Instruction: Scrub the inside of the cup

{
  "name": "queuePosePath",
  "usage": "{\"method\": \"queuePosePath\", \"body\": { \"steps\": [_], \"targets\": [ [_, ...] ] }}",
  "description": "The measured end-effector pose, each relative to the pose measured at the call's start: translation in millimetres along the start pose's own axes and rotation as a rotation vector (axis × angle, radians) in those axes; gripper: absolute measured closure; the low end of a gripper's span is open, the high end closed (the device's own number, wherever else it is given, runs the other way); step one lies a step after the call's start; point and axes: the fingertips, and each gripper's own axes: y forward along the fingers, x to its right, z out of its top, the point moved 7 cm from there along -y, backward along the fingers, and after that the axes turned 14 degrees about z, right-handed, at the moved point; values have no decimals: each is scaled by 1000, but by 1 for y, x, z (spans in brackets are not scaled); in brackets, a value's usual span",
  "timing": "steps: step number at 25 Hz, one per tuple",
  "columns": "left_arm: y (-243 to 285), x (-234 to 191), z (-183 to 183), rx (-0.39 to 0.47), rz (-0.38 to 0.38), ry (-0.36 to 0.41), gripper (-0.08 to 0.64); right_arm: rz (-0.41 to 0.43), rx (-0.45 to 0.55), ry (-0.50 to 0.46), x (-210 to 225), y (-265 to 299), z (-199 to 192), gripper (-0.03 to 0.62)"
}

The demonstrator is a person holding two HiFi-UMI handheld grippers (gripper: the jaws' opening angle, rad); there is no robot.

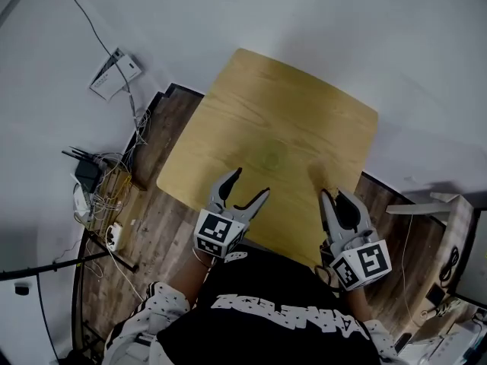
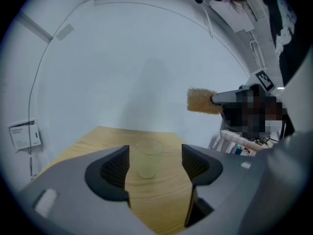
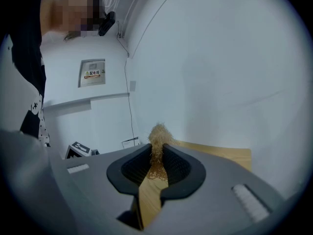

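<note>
A clear plastic cup [image 2: 148, 158] stands upright on the wooden table [image 2: 88, 141]; in the head view the cup [image 1: 272, 157] shows only faintly near the table's middle. My left gripper [image 2: 155, 163] is open, its jaws standing wide with the cup ahead of them and apart from the pads. In the head view the left gripper [image 1: 252, 182] hovers over the table's near edge. My right gripper [image 3: 157, 153] is shut on a tan fibrous scrubber [image 3: 157, 140], whose tuft sticks out past the jaws. The right gripper [image 1: 332, 194] sits at the table's near right, and the scrubber [image 2: 202, 101] also shows from the left gripper.
A tangle of cables and a router [image 1: 97, 179] lies on the floor left of the table, with a white box [image 1: 115, 74] farther back. A white rack [image 1: 450, 226] stands at the right. A wall lies close behind the table.
</note>
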Motion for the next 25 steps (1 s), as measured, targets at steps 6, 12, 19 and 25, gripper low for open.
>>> {"method": "queuePosePath", "body": {
  "steps": [6,12,19,25],
  "targets": [
    [36,-12,-21,-66,-80,42,211,-56,-27,25,2,24,-3,511],
    [66,-6,-43,-100,-175,116,186,-116,-46,36,0,33,-3,511],
    [98,-3,-47,-106,-240,139,179,-185,-44,41,-5,36,-2,511],
    [116,2,-46,-115,-275,141,176,-251,-37,46,-10,28,1,511]
  ]
}}
